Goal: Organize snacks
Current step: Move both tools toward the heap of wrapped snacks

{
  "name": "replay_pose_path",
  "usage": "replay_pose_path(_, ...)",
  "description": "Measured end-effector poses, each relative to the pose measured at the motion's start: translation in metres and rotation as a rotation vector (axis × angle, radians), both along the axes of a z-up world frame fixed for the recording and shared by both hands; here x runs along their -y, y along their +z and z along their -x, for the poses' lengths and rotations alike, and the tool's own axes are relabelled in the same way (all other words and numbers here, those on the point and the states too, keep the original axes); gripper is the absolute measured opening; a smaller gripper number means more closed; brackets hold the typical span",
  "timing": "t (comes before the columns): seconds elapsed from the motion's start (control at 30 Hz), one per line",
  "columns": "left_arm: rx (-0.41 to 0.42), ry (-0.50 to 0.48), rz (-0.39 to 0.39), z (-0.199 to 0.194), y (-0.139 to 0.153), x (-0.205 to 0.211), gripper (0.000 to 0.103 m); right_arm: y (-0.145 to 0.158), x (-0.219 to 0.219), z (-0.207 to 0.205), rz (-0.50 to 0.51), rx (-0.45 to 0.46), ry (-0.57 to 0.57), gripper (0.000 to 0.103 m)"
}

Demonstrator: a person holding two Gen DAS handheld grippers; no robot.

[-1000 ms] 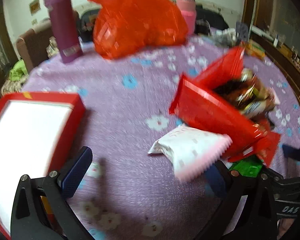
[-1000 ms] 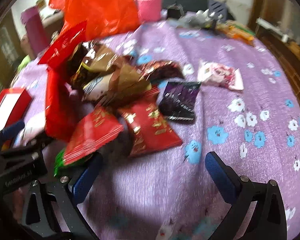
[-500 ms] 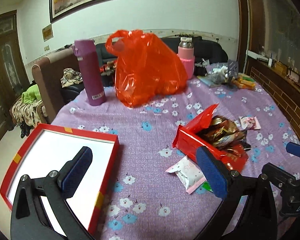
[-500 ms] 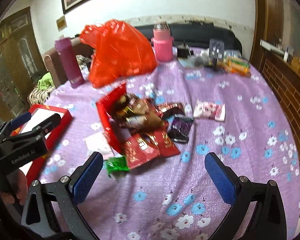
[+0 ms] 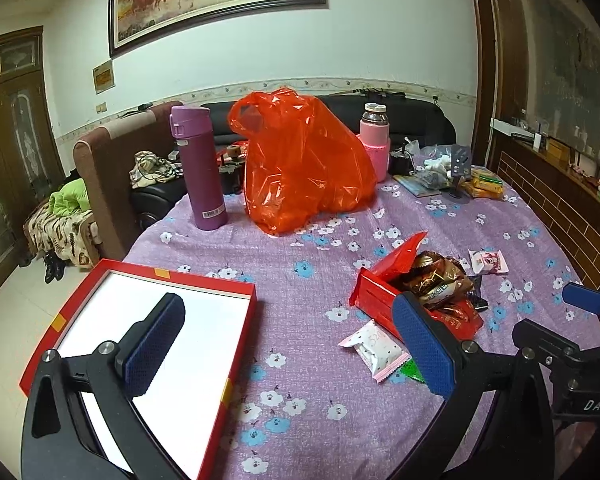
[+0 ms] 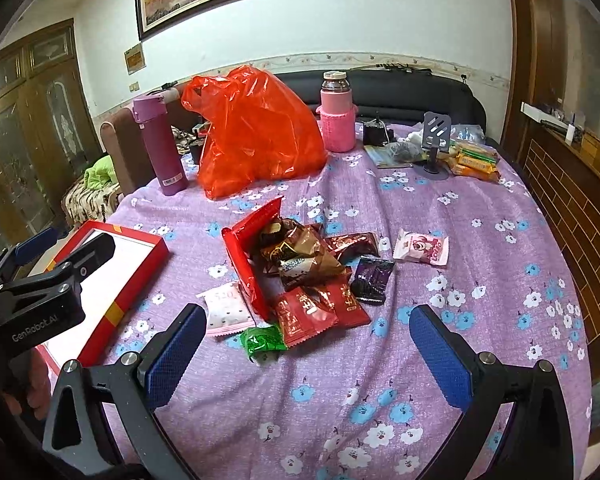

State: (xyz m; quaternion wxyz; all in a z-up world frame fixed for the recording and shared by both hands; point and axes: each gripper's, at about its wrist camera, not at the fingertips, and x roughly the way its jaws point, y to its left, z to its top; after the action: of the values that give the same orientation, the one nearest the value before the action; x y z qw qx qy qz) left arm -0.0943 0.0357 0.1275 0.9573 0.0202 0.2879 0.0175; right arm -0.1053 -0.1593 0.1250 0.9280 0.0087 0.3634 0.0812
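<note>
A pile of snack packets (image 6: 308,268) lies mid-table around an open red pouch (image 6: 248,256); it also shows in the left wrist view (image 5: 424,288). A white-pink packet (image 6: 226,312), a green one (image 6: 262,340), a dark purple one (image 6: 372,278) and a pink-white one (image 6: 420,246) lie around it. A shallow red box with white inside (image 5: 160,344) sits at the left, also in the right wrist view (image 6: 112,280). My left gripper (image 5: 288,344) is open and empty above the box's right edge. My right gripper (image 6: 308,356) is open and empty, held near the table's front edge.
At the back of the purple flowered tablecloth (image 6: 480,264) stand a purple flask (image 6: 160,144), an orange plastic bag (image 6: 256,132) and a pink-sleeved jar (image 6: 336,116). A phone stand (image 6: 434,148) and yellow packets (image 6: 474,160) sit back right. Sofas lie beyond.
Both grippers have pulled back and up from close over the snacks to a wide view of the table. Both stay open. The snacks have not moved.
</note>
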Motion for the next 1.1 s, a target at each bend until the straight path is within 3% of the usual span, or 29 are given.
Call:
replay_pose_path(0.83, -0.035, 0.028, -0.064, -0.024, -0.011, 0.000, 0.103, -0.022, -0.003, -0.028, -0.024, -0.046, 0.031, 0.102)
replay_pose_path(1.1, -0.164, -0.066, -0.156, -0.053, -0.039, 0.011, 0.103, -0.045, 0.016, -0.038, -0.033, -0.092, 0.018, 0.102)
